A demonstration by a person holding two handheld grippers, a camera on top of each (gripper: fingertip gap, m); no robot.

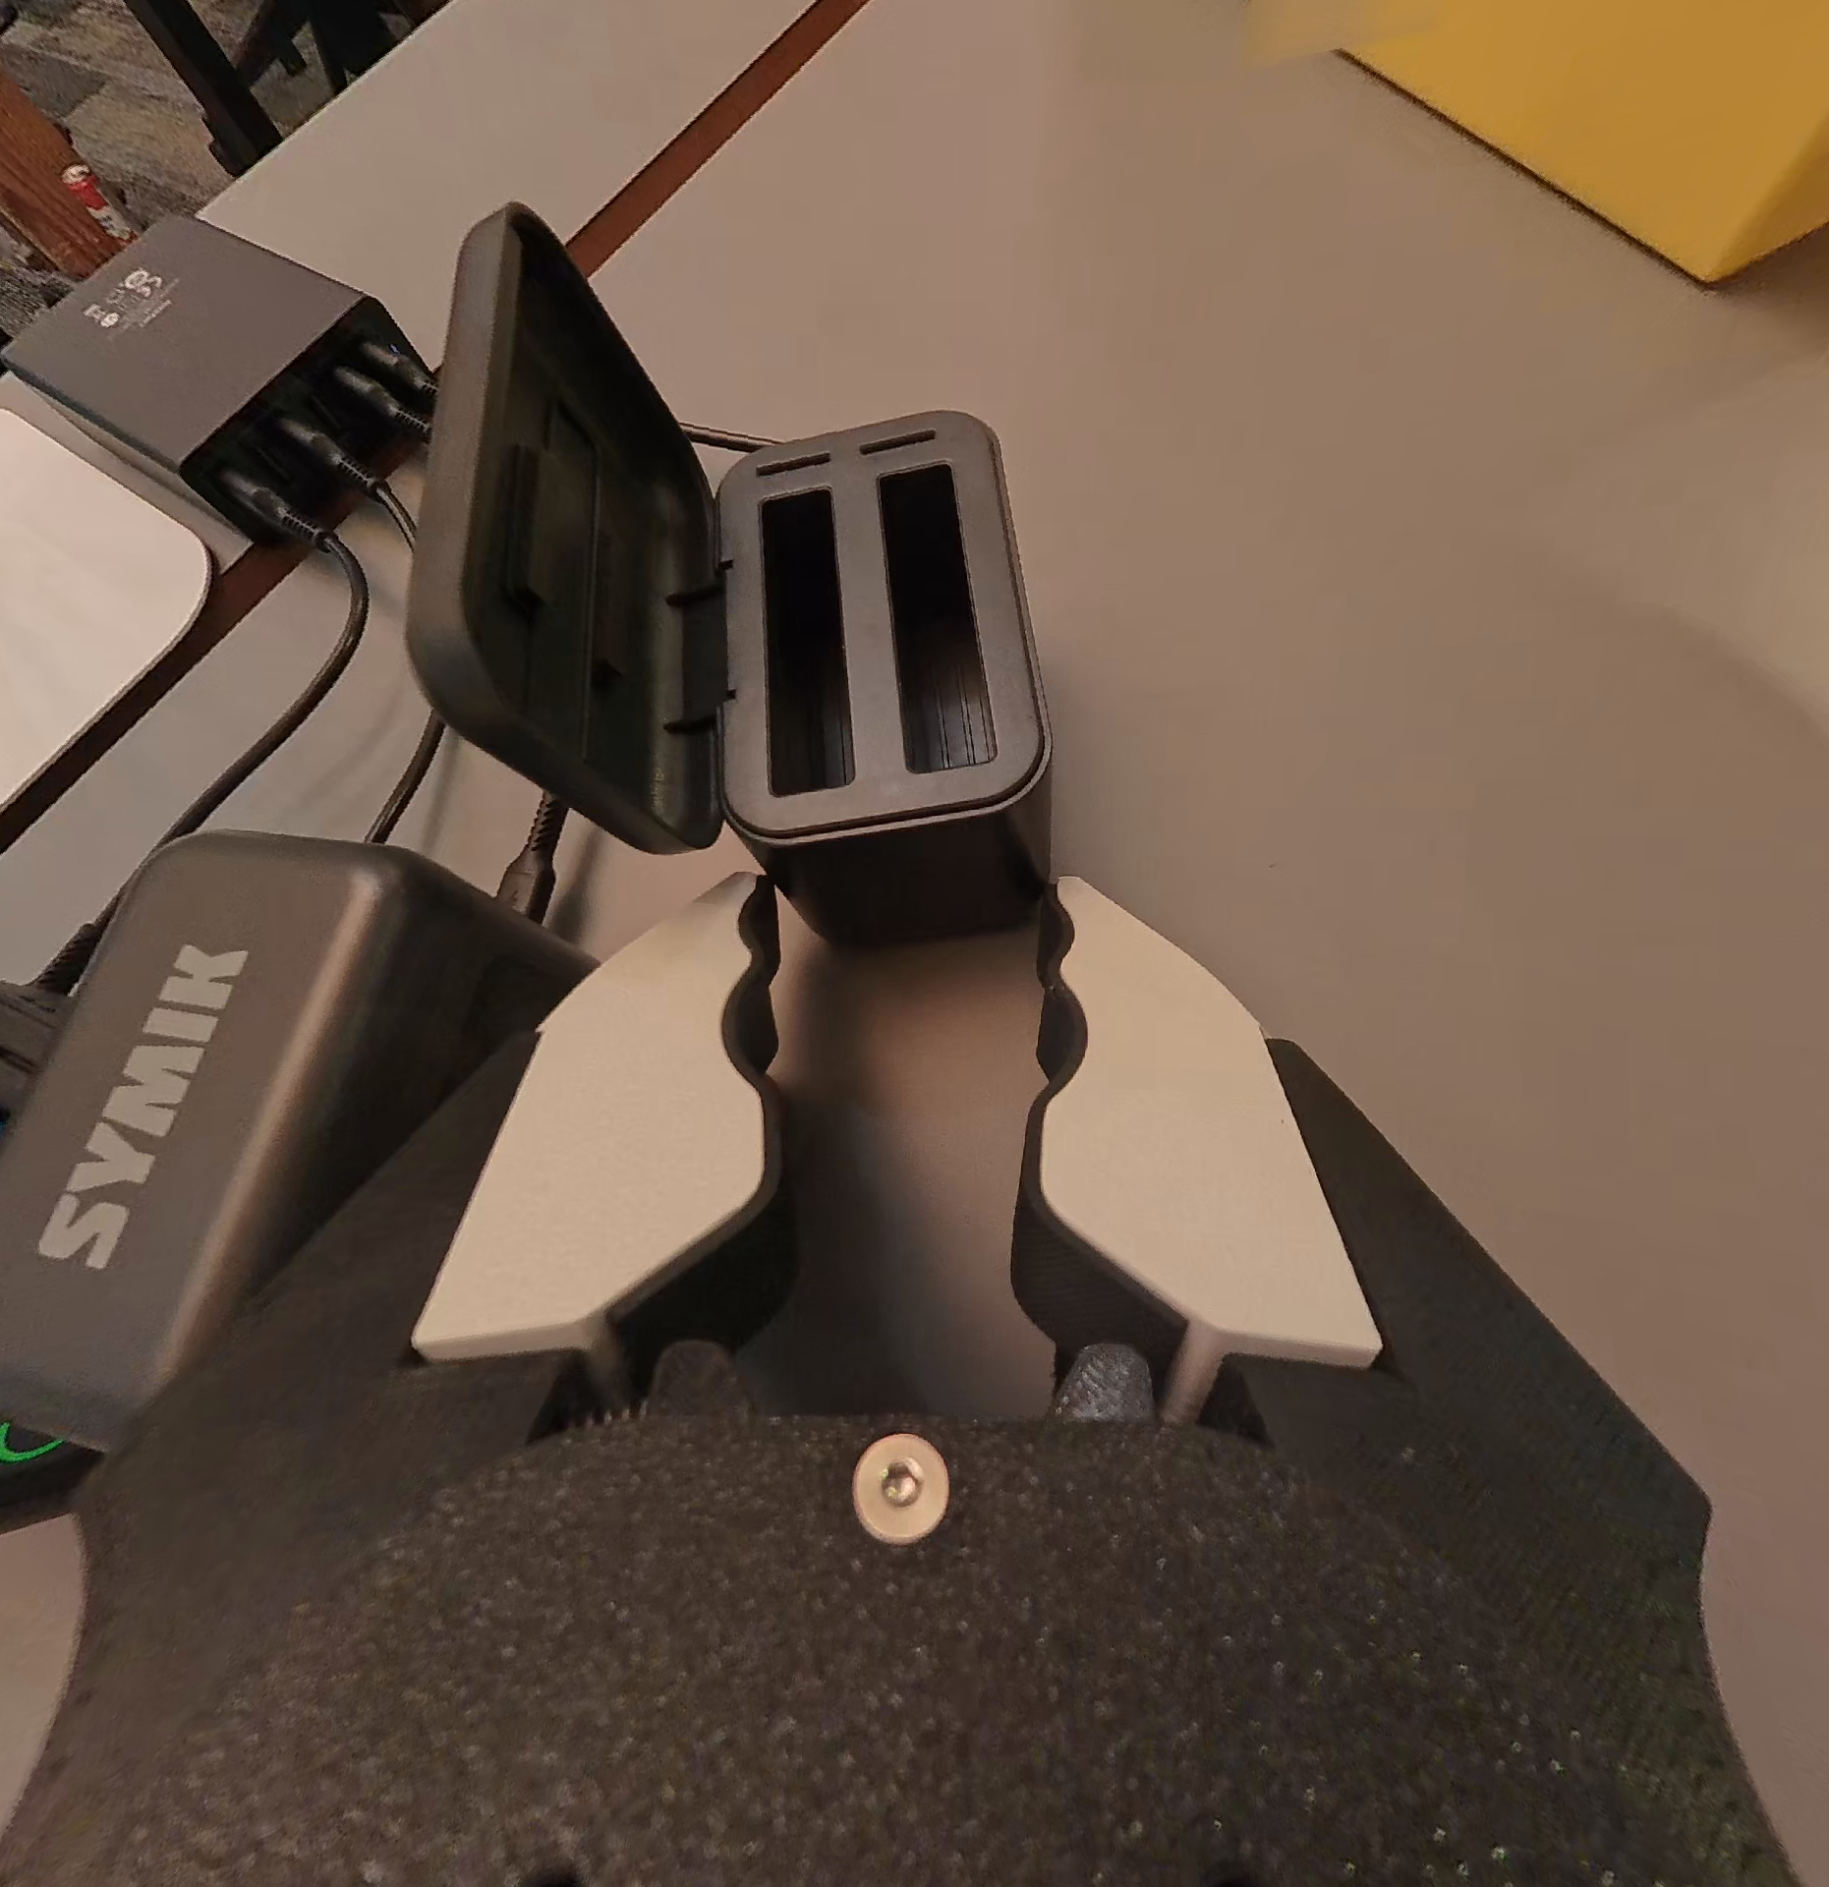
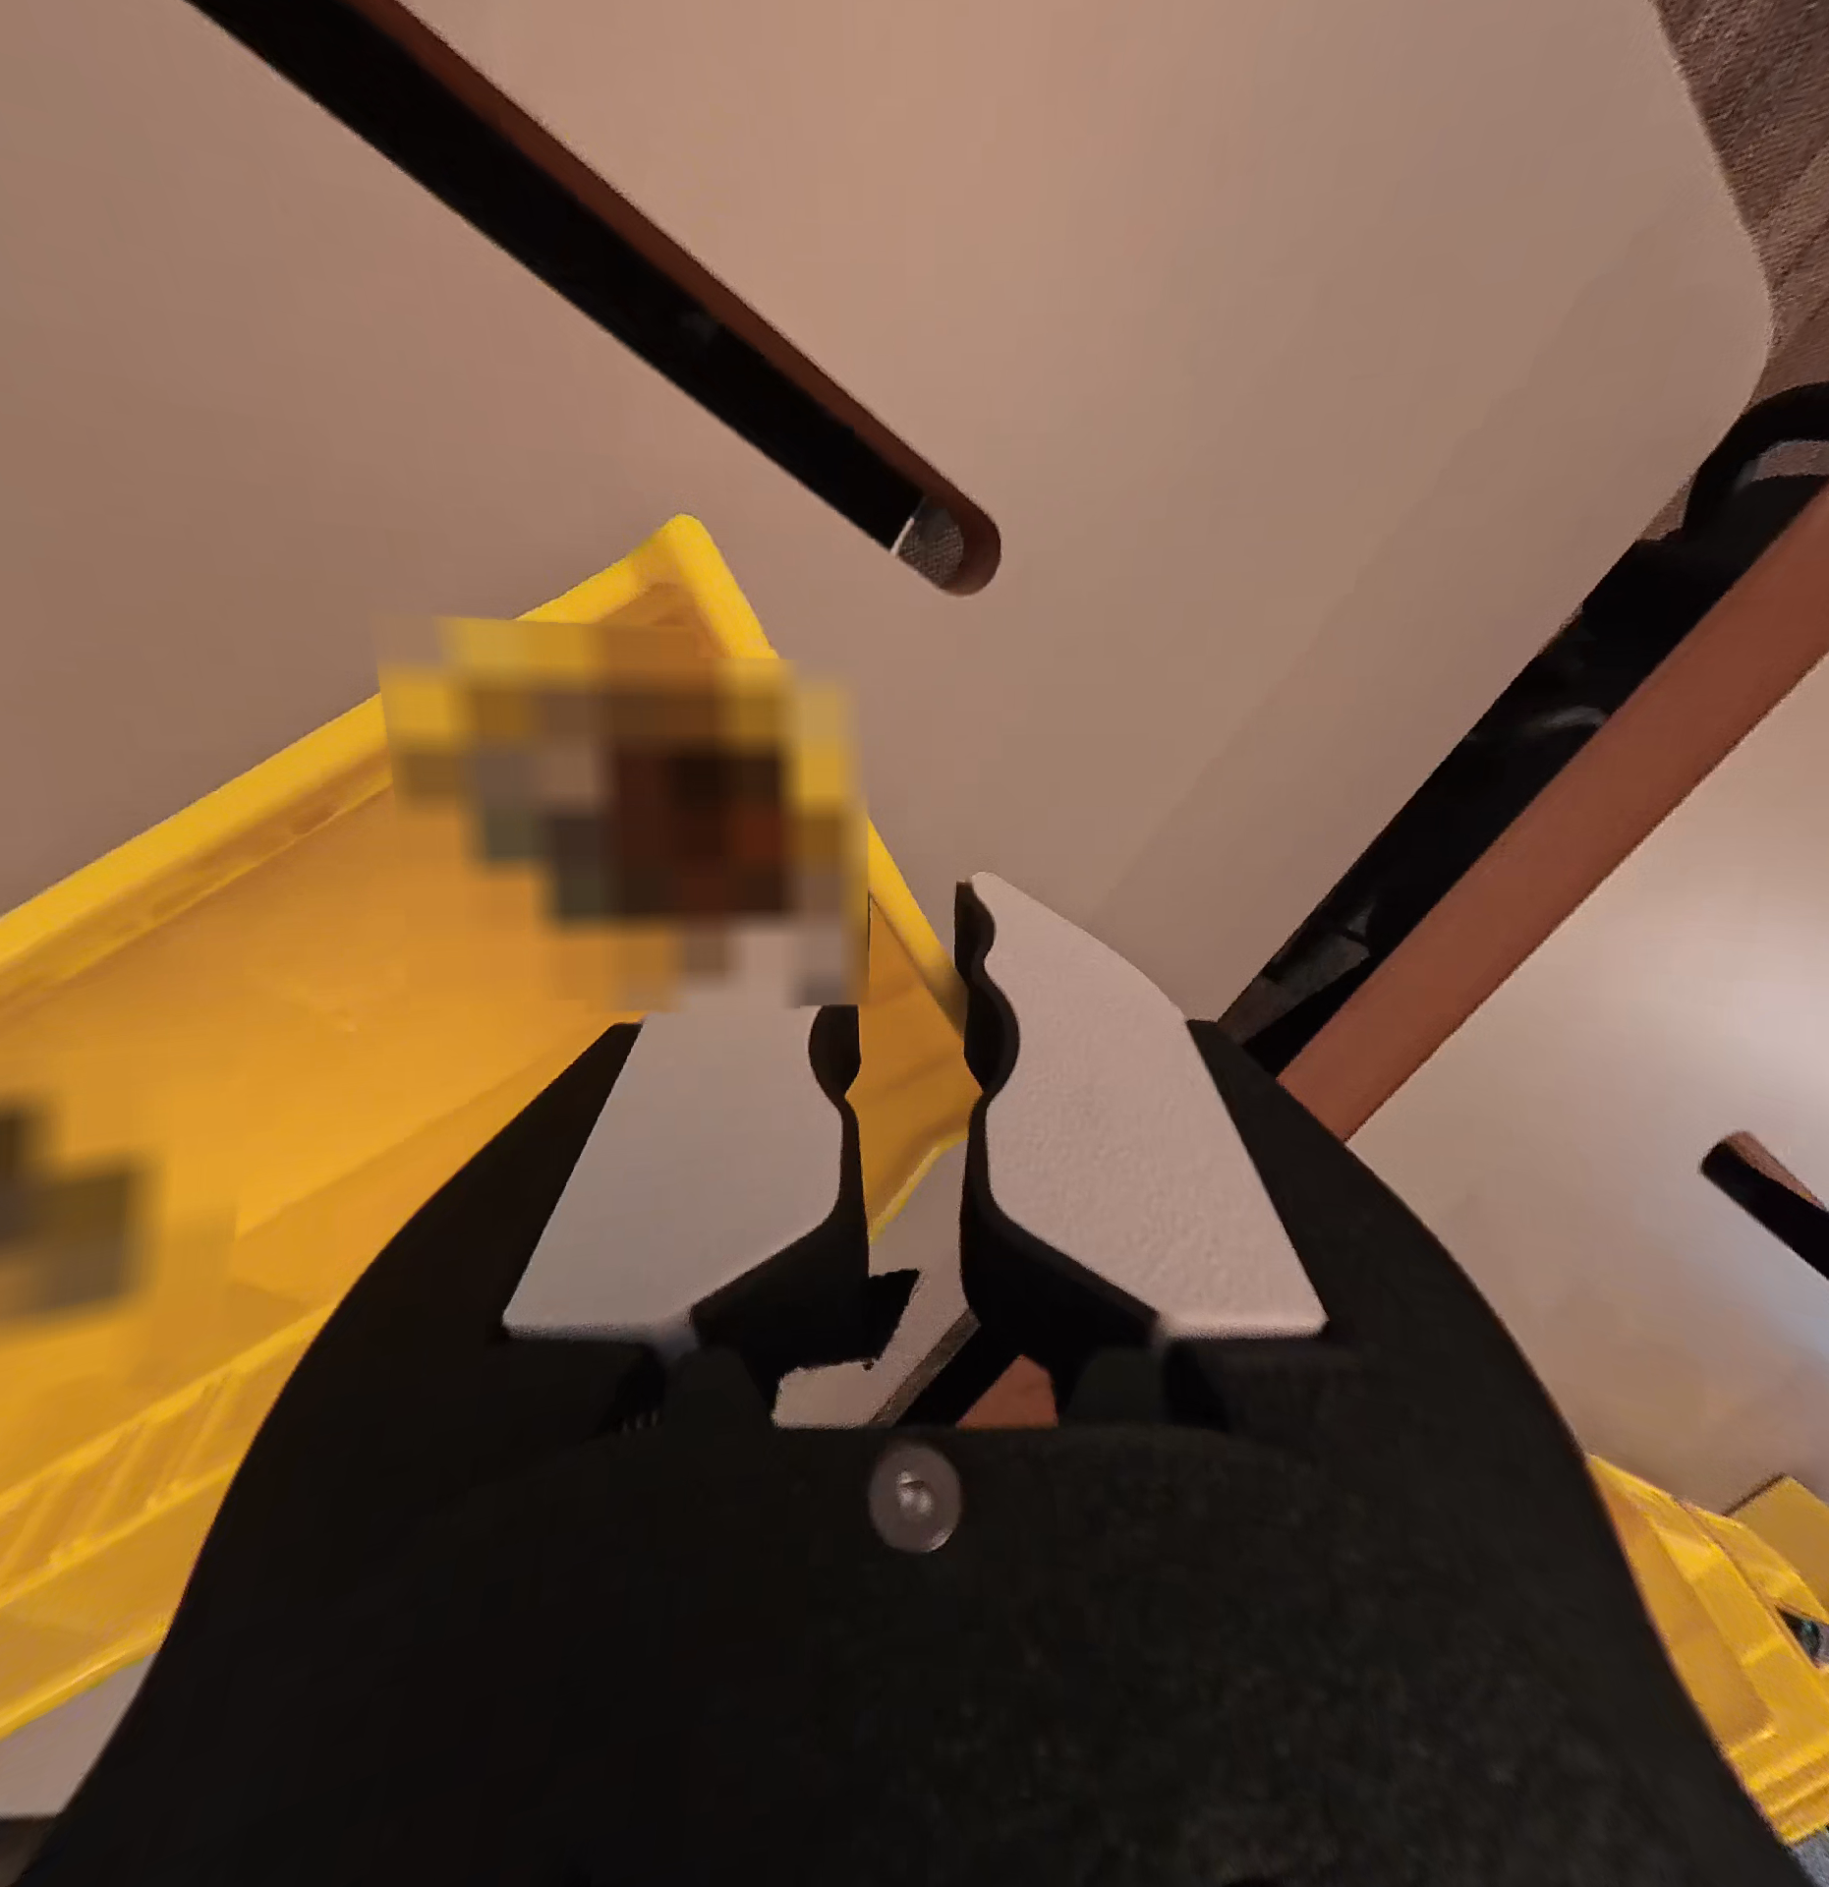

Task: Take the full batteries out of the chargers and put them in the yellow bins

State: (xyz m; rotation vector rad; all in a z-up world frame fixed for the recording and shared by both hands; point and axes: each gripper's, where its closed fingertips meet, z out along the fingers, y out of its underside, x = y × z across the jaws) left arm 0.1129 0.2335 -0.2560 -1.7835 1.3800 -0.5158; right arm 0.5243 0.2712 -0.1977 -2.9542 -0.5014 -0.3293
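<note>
A black charger (image 1: 905,654) stands on the grey table with its lid (image 1: 563,511) swung open to the left. Both of its slots are empty. My left gripper (image 1: 910,904) has its fingertips against the two sides of the charger's base and holds it. A corner of a yellow bin (image 1: 1604,133) shows at the top right. My right gripper (image 2: 915,919) hovers over the right end of a yellow bin (image 2: 175,878). Its jaws stand a narrow gap apart with nothing between them. Blurred dark shapes lie in the bin; a mosaic patch hides the left fingertip.
A black power hub (image 1: 205,357) with several cables sits at the back left. A closed dark grey case (image 1: 205,1103) stands close to my left finger. A white pad (image 1: 62,572) lies at the left. Brown-edged table seams (image 2: 685,337) and a second yellow bin (image 2: 1706,1634) surround the right gripper. Tip to tip, the grippers are about 40 cm apart.
</note>
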